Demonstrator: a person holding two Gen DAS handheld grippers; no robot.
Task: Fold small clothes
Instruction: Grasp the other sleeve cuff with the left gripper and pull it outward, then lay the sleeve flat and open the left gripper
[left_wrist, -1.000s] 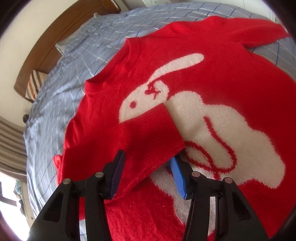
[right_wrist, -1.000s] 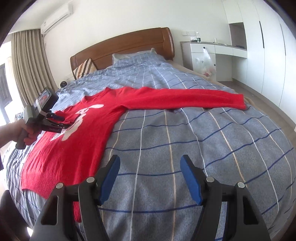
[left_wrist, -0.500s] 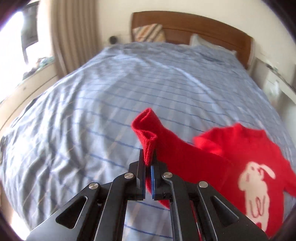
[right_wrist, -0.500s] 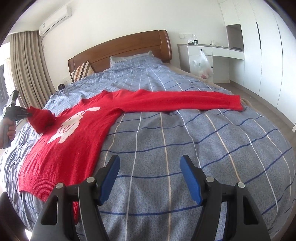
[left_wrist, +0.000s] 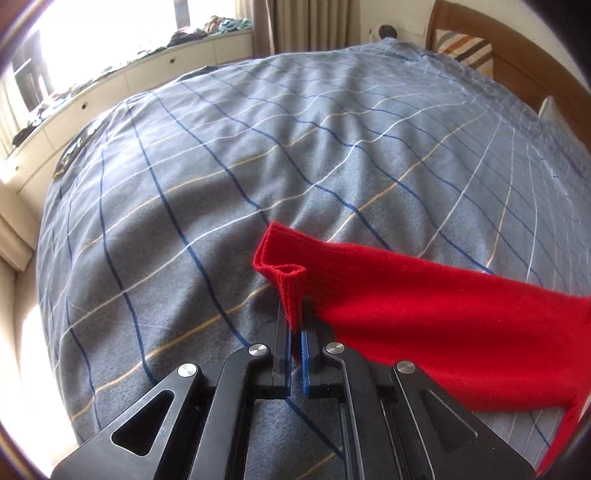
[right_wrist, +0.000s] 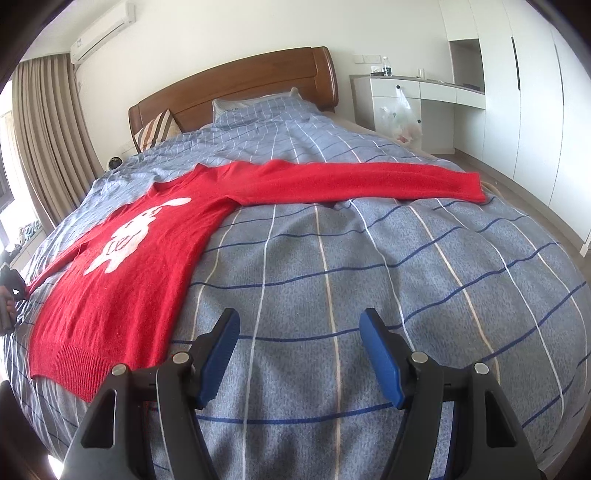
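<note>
A red sweater (right_wrist: 147, 258) with a white rabbit on its front lies flat on the blue checked bedspread (right_wrist: 369, 295). One sleeve (right_wrist: 369, 181) lies stretched out to the right. My left gripper (left_wrist: 294, 317) is shut on the cuff of the other sleeve (left_wrist: 424, 310) and holds it out low over the bedspread (left_wrist: 258, 147), away from the body. It shows at the far left edge of the right wrist view (right_wrist: 14, 291). My right gripper (right_wrist: 299, 350) is open and empty above the bedspread near the sweater's hem.
A wooden headboard (right_wrist: 240, 88) with pillows stands at the far end. A white desk (right_wrist: 424, 99) and wardrobes are on the right. Curtains (right_wrist: 48, 140) and a window ledge (left_wrist: 92, 85) with clutter are on the left.
My left gripper closed on the sleeve cuff that lay folded over the rabbit, lifted it and pulled it out sideways to the left. My right gripper has hardly moved.
</note>
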